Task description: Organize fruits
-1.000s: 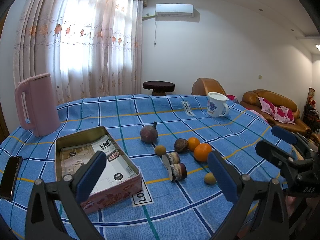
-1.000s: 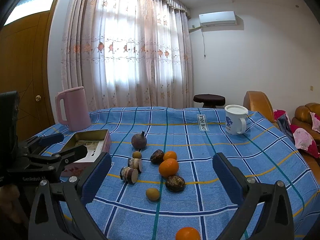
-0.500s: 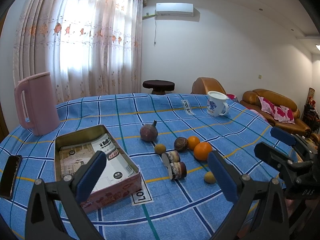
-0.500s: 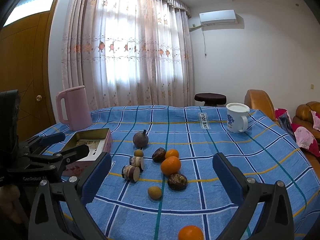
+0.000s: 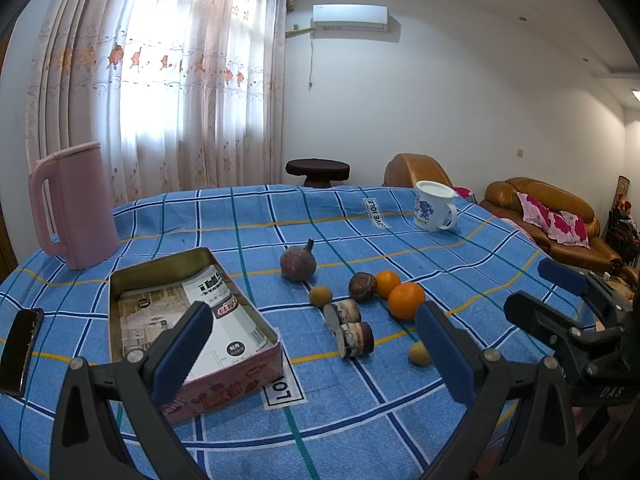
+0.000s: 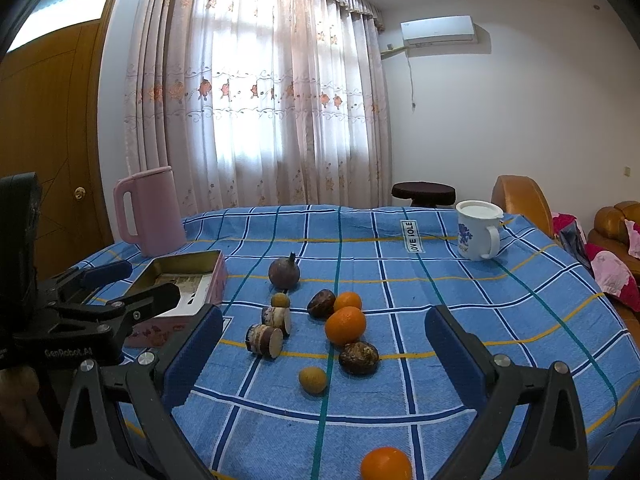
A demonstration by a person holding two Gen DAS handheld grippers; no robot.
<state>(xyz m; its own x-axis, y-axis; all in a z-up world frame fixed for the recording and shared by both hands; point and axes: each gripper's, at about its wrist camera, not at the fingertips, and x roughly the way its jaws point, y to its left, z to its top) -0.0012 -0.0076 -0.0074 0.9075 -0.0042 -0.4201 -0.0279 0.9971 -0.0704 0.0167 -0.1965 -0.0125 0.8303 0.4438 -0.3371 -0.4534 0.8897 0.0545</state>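
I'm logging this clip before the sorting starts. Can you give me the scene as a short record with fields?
surface: table with blue checked cloth
container: open tin box lined with printed paper, no fruit inside
fruit: three oranges, the nearest apart from the group; small yellow fruit; dark round fruit; purple fruit with stem
other items: pink jug, white mug, phone
left gripper: open, empty, above the table
right gripper: open, empty, above the table
progress: all fruit lies on the cloth
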